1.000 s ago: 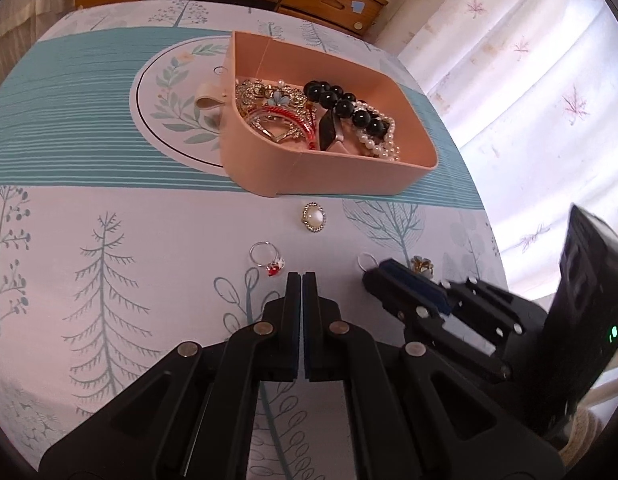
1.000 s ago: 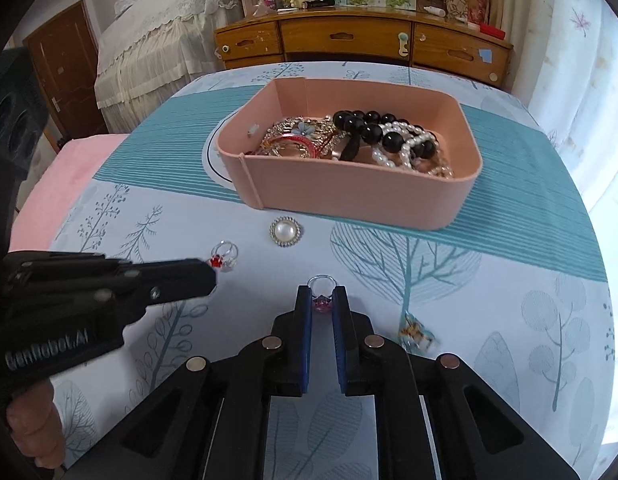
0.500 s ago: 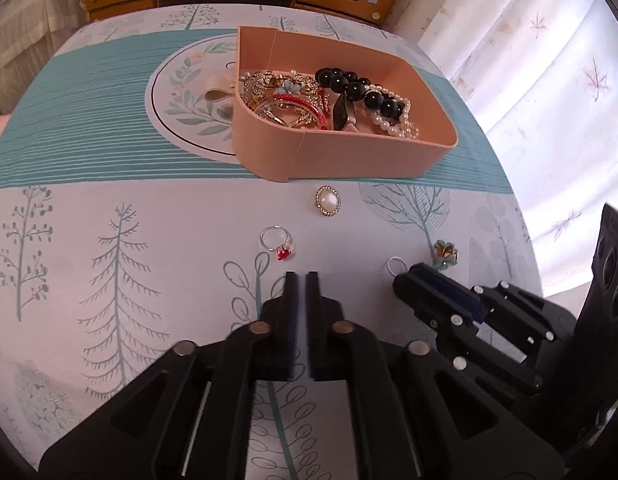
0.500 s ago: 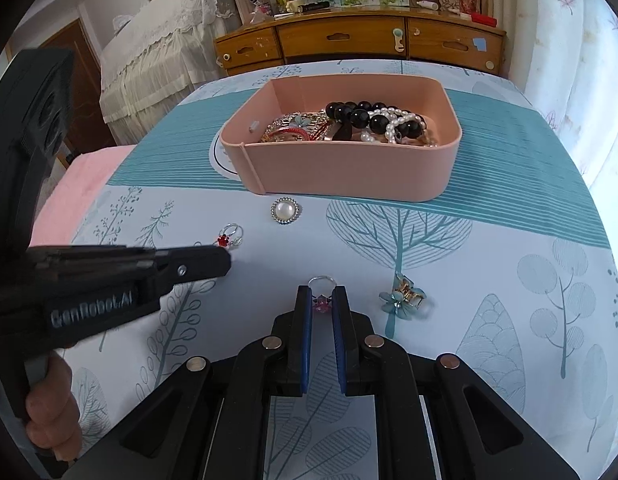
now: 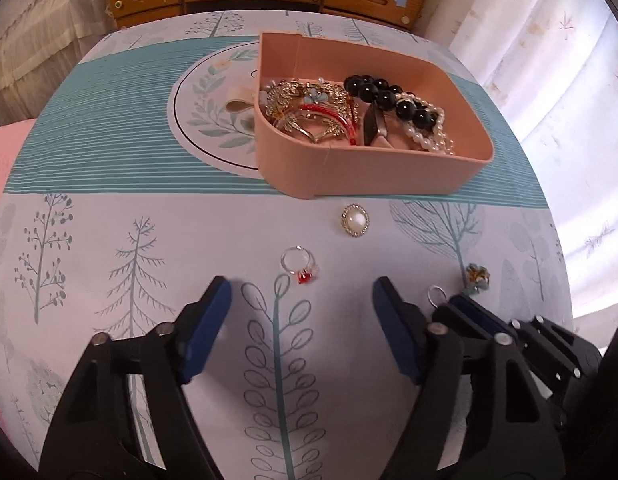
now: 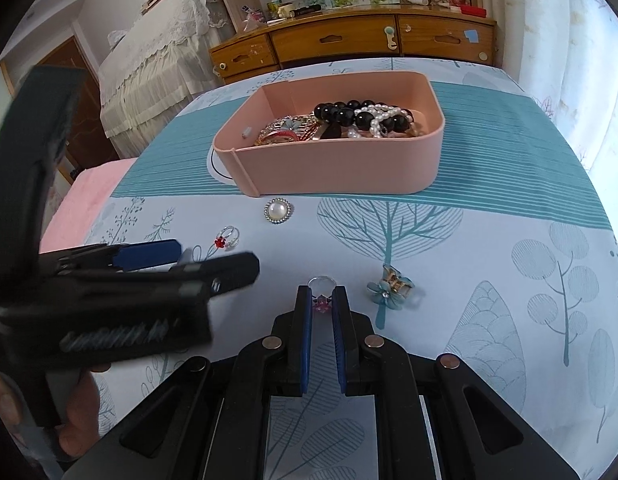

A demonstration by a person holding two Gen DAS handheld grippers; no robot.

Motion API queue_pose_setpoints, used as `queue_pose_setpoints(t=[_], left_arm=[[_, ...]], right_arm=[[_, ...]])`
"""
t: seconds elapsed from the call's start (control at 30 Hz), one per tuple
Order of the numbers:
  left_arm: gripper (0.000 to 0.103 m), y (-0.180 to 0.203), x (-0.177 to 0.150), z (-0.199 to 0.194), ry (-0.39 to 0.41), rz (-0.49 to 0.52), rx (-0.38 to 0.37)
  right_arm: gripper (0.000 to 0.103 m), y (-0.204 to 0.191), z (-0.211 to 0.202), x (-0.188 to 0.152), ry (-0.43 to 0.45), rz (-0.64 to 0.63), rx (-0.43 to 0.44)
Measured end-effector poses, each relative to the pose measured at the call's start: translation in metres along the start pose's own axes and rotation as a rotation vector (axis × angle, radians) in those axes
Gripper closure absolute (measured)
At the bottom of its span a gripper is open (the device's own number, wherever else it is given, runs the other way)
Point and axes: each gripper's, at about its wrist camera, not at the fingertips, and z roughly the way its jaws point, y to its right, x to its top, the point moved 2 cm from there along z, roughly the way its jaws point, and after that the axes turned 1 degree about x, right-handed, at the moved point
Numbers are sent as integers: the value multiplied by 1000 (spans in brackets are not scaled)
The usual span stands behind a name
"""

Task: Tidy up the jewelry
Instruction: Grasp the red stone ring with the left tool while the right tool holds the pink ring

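Observation:
A pink box (image 5: pixel 373 176) (image 6: pixel 333 168) holds beads, pearls and gold pieces. On the cloth in front of it lie a pearl brooch (image 5: pixel 354 220) (image 6: pixel 278 211), a red-stone ring (image 5: pixel 300 264) (image 6: pixel 226 237) and a blue flower clip (image 5: pixel 477 276) (image 6: pixel 389 285). My left gripper (image 5: pixel 301 296) (image 6: pixel 213 260) is open, just short of the red-stone ring. My right gripper (image 6: pixel 321 296) (image 5: pixel 453 304) is shut on a pink-stone ring (image 6: pixel 321 300), close above the cloth.
A tree-print tablecloth (image 5: pixel 109 240) covers the round table. A wooden dresser (image 6: pixel 349 40) stands behind it, curtains (image 5: pixel 549 60) to the right, a lace-covered bed (image 6: pixel 149 80) to the left. The table edge falls away near the right gripper.
My left gripper has opened wide and moved closer to the red-stone ring. My right gripper stays shut on the pink-stone ring, pulled back slightly from the box.

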Motion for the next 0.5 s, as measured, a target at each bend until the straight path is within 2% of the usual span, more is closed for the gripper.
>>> queue_pose_setpoints(t=[0.1,0.2,0.27,0.5], left_arm=[[52,1,4,2,10,-5,27],[70,3,7,4,21,1,65],[91,4,7,4,28,16,71],[92,-9,1,-2,43,11,-1]], right_arm=[[93,2,-1,-1,4,7,5],[93,4,-1,-2,7,15,10],[93,5,-2,-3,8,20,12],[93,8,-3,-4,8,34,18]])
